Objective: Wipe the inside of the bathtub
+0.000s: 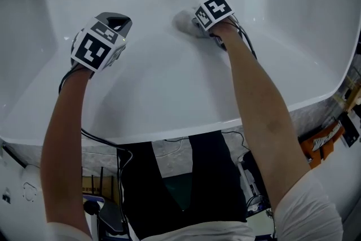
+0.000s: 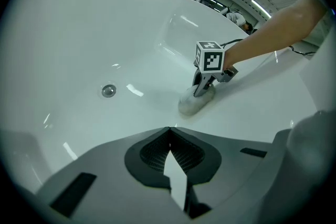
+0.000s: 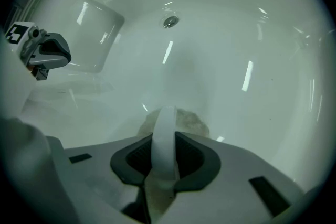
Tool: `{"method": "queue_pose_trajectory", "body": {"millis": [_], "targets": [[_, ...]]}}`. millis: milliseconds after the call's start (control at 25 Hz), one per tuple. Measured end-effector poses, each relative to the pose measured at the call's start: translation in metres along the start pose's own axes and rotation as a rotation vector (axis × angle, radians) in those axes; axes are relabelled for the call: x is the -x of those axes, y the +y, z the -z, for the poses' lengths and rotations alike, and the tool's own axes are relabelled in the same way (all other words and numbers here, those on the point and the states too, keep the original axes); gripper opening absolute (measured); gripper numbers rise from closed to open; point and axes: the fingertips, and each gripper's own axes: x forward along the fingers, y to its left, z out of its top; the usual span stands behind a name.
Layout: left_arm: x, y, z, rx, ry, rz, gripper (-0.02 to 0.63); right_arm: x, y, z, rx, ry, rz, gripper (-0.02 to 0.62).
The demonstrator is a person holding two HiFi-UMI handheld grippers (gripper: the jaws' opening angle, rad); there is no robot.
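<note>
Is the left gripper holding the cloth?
No, the left gripper has its jaws shut on nothing; the cloth is in the right gripper.

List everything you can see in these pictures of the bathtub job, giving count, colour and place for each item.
bathtub: one, white, fills all three views
drain: one, metal grey, tub floor
wiping pad: one, pale grey, pressed on the tub's inner surface under the right gripper
cables: black, hanging outside the tub's near rim
left gripper: one, grey, jaws together, empty, held above the tub
right gripper: one, grey, jaws shut on the wiping pad's white band
arms: two, bare, reaching over the near rim
</note>
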Motion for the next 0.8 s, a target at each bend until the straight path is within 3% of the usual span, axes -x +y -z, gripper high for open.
{"method": "queue_pose_trajectory", "body": {"millis": [320,800], "targets": [[0.026,0.039,0.062,0.043,0.039,-0.024,0.011,-0.038,0.067,-0.046,0.041,0.001,-0.043,0.095],[0.073,0.09,0.137,0.114,0.021,-0.061,0.011,-0.079,0.169,-0.105,0.121,0.009,-0.086,0.095]]}}
